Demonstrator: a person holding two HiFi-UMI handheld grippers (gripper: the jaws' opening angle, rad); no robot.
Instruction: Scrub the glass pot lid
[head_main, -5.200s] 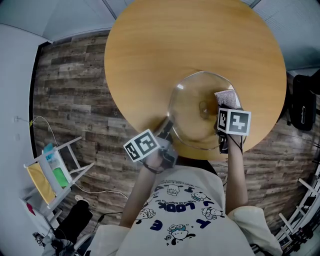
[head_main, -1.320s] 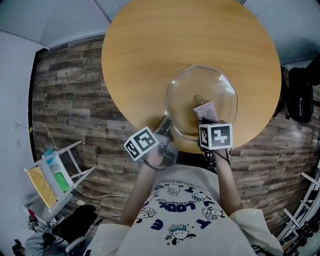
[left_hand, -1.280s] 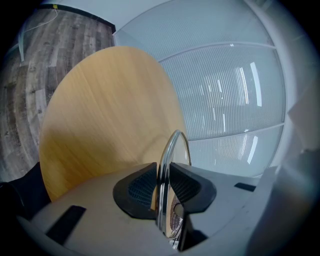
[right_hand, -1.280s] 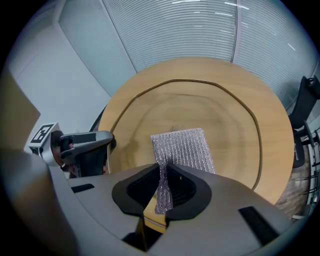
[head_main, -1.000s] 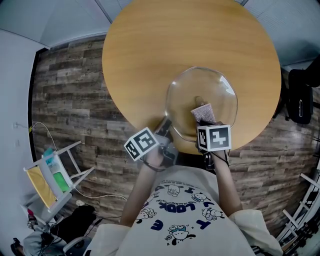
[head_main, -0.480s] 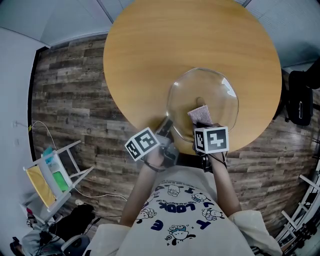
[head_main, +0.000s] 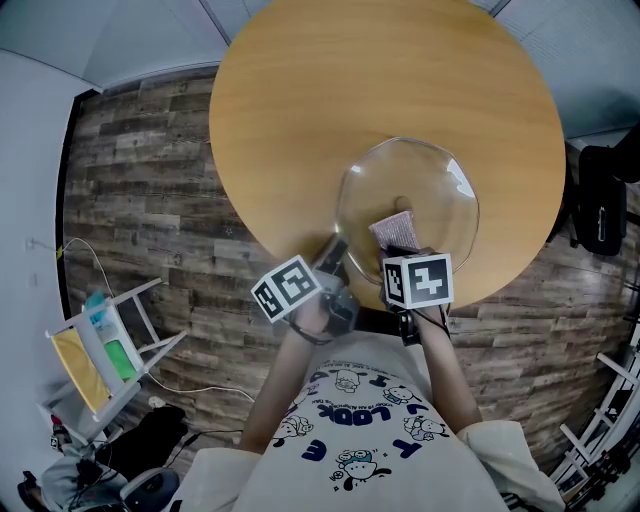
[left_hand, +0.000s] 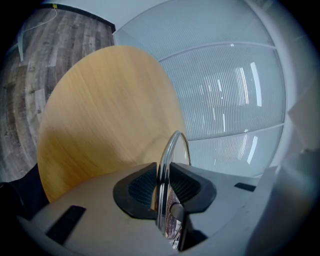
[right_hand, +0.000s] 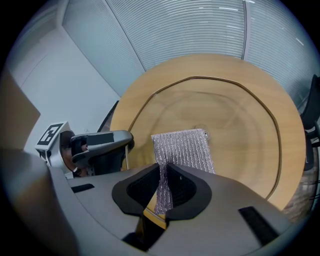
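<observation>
Glass pot lid (head_main: 410, 205), lower centre of the head view, over the round wooden surface (head_main: 330, 90). Your left claw (left_hand: 161, 186) is clamped on its rim. Your right claw (right_hand: 164, 190) pinches a silver scrub pad (right_hand: 182, 150) laid against the glass.

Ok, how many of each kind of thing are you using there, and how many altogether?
grippers: 2 (left gripper, right gripper)
glass lid: 1
silver scrub pad: 1
round wooden table: 1
Total: 5
</observation>
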